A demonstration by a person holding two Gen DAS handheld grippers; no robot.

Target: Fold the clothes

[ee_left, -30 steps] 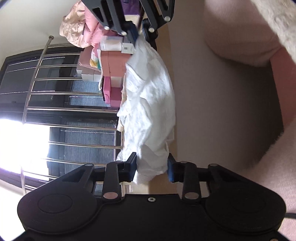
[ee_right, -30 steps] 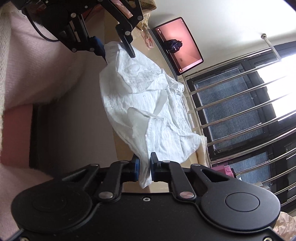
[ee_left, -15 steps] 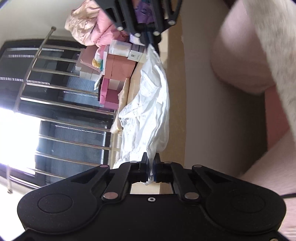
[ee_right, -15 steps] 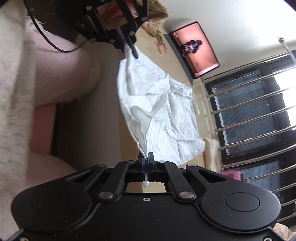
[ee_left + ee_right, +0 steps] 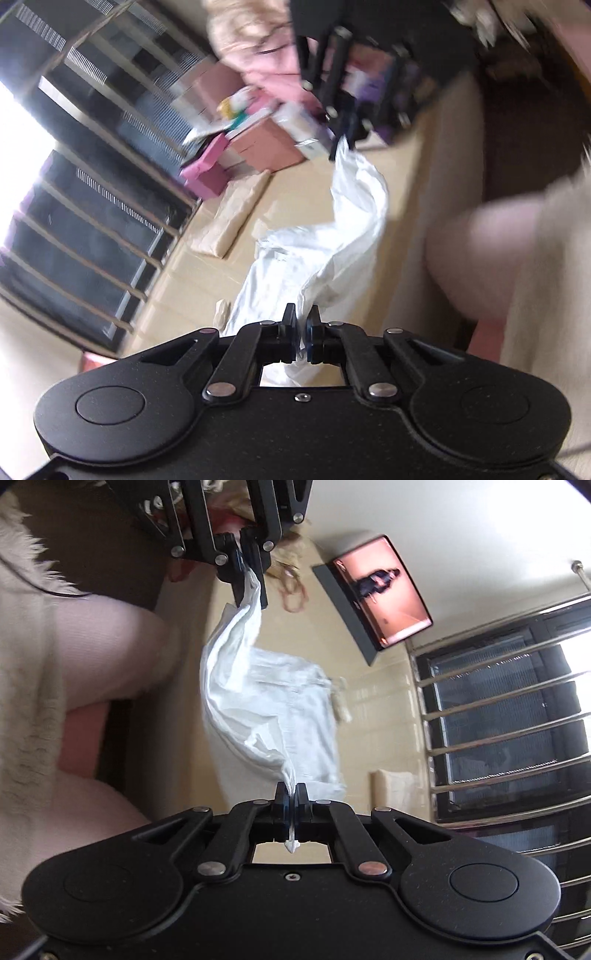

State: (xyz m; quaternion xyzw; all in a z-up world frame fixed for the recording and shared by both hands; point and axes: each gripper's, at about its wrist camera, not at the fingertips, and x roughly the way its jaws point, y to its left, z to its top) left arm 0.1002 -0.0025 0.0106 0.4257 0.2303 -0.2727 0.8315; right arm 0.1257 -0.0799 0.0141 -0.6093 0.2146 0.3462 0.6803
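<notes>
While both pairs of fingers stay clenched on cloth, the left gripper (image 5: 301,325) and right gripper (image 5: 290,800) each pinch one end of the crumpled white cotton shirt (image 5: 269,709). It sags between them, its long axis running gripper to gripper, lower folds draping toward the pale beige surface (image 5: 236,280). Neither hand seems nearer; the fold probably depends on both moving together.

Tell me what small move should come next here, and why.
Probably draw the two apart to pull the held edge taut. The left hand-held gripper and right hand-held gripper are each shut on an end of the white garment, whose span between them sags, its far part resting on the table.
</notes>
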